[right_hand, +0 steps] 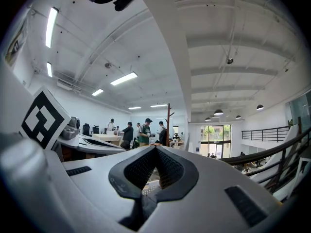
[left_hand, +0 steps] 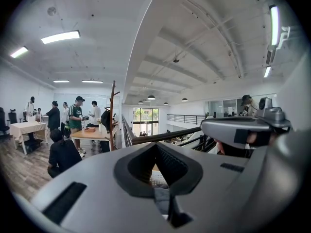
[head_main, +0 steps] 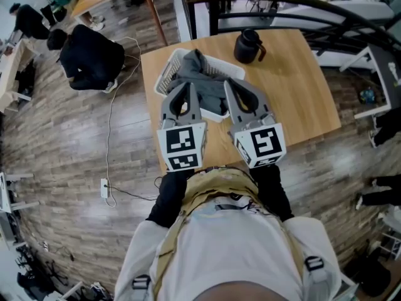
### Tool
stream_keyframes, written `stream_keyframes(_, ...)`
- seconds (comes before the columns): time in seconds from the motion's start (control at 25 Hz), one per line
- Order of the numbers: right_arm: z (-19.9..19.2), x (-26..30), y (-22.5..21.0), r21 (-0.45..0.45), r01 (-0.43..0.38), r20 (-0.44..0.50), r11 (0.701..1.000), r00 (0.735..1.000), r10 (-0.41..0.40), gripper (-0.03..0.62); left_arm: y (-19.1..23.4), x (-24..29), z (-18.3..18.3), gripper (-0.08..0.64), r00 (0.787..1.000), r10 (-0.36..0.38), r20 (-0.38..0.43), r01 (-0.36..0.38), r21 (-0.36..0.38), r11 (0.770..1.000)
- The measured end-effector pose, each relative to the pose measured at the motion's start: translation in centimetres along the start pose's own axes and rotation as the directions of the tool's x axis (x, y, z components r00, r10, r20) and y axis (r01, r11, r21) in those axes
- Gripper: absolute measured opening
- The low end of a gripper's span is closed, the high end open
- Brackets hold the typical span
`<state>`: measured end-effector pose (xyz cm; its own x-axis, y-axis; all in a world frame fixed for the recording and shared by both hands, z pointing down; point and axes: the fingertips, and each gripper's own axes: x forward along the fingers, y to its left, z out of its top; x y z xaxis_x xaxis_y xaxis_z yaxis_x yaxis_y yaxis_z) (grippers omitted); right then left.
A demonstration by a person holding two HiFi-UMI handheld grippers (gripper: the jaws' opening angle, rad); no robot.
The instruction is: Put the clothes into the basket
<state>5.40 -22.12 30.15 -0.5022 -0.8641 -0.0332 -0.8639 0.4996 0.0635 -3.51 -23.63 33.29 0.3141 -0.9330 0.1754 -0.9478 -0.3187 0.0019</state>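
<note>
- Wooden table [head_main: 301, 86]: white basket [head_main: 164, 77] at 10 o'clock, grey clothes [head_main: 197, 74] heaped inside; black jug [head_main: 248, 46] at 12.
- Left gripper [head_main: 186, 85], right gripper [head_main: 229, 85]: jaws closed tip to tip, over the clothes.
- Plank floor [head_main: 75, 137]; black railing [head_main: 282, 2] beyond the table.

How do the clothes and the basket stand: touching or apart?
Touching. The head view shows the clothes lying inside the basket, resting on it.

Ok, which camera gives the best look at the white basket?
The head view: the white basket shows from above on the wooden table, with grey clothes heaped in it. Each gripper view catches only a sliver of its mesh through the gap behind that gripper's jaws.
</note>
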Motion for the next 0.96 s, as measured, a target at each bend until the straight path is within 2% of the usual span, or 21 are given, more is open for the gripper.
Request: stream_keyframes(0.96, -0.92, -0.57, -0.53, 0.019, 0.001, -0.018, 1.0, 1.0, 0.0, 0.02, -0.99, 0.2, -0.53, -0.002, 1.0, -0.008, -0.01, 0.008, -0.005, 1.0)
